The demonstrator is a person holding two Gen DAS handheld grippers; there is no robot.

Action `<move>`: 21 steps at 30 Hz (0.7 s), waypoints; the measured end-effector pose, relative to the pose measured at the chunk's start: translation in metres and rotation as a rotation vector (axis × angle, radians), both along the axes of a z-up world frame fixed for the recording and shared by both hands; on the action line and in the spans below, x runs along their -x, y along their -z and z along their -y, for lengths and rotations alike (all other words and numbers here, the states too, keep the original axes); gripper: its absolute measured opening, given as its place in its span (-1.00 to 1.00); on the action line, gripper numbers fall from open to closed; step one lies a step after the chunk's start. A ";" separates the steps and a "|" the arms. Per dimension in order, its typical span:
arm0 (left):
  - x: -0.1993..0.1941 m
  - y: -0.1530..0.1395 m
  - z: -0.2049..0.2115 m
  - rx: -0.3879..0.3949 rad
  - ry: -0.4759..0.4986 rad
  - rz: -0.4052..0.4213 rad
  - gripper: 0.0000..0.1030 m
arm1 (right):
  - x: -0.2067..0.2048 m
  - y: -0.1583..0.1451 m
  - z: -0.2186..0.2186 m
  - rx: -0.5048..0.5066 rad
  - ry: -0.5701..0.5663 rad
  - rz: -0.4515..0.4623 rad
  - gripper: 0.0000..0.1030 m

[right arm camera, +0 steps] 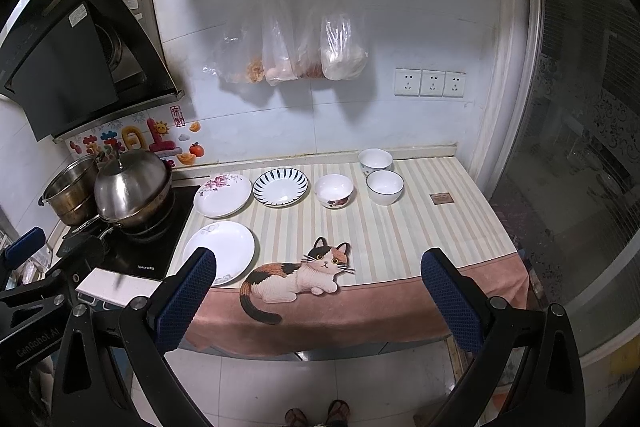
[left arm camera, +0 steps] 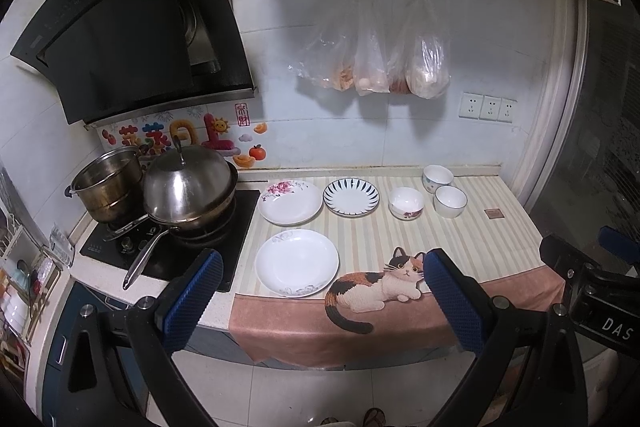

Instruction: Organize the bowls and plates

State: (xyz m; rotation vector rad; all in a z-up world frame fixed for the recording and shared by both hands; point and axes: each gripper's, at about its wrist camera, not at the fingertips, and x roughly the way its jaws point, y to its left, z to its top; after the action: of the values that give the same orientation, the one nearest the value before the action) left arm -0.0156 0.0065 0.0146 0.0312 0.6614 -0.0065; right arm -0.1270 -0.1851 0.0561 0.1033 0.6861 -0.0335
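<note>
On the striped mat (left arm camera: pixel 492 243) lie three plates: a plain white plate (left arm camera: pixel 297 262) (right arm camera: pixel 221 251) at the front left, a pink-flowered plate (left arm camera: pixel 290 202) (right arm camera: pixel 222 195) behind it, and a blue-striped plate (left arm camera: pixel 351 196) (right arm camera: pixel 281 187). To their right stand a flowered bowl (left arm camera: pixel 406 203) (right arm camera: pixel 334 190) and two white bowls (left arm camera: pixel 450 201) (right arm camera: pixel 385 187), (left arm camera: pixel 437 177) (right arm camera: pixel 375 161). My left gripper (left arm camera: pixel 322 267) and right gripper (right arm camera: pixel 318 267) are both open and empty, held off the counter's front edge.
A stove (left arm camera: pixel 176 239) with a lidded wok (left arm camera: pixel 188 187) and a steel pot (left arm camera: pixel 108 183) is at the left. Plastic bags (left arm camera: pixel 372 63) hang on the back wall. A glass door (right arm camera: pixel 580 147) stands at the right. The right gripper's body (left arm camera: pixel 592 287) shows in the left view.
</note>
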 end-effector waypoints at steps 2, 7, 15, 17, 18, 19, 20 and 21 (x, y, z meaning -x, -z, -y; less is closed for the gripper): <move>0.000 -0.001 0.000 0.000 -0.001 0.000 1.00 | 0.001 0.001 0.000 0.001 0.001 0.000 1.00; 0.001 -0.001 0.000 0.001 0.000 0.002 1.00 | 0.001 0.000 0.002 0.005 0.003 0.007 1.00; -0.004 -0.003 0.004 -0.001 0.000 0.006 1.00 | -0.001 0.001 0.004 0.004 -0.001 0.005 1.00; -0.010 -0.001 0.006 0.003 0.001 -0.003 1.00 | -0.001 0.002 0.004 0.001 -0.003 0.004 1.00; -0.012 0.001 0.007 0.007 0.003 -0.009 1.00 | -0.002 0.003 0.005 -0.003 -0.006 0.003 1.00; -0.014 0.004 0.008 0.013 0.005 -0.015 1.00 | -0.003 0.003 0.007 -0.009 -0.009 0.002 1.00; -0.018 0.007 0.008 0.019 0.002 -0.022 1.00 | -0.005 0.005 0.008 -0.015 -0.010 0.001 1.00; -0.022 0.011 0.010 0.022 -0.002 -0.031 1.00 | -0.007 0.007 0.011 -0.023 -0.012 -0.001 1.00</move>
State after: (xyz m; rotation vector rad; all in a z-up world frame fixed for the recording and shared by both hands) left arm 0.0066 -0.0030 0.0039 0.0096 0.6925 -0.0121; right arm -0.1203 -0.1957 0.0493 0.1212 0.6880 -0.0142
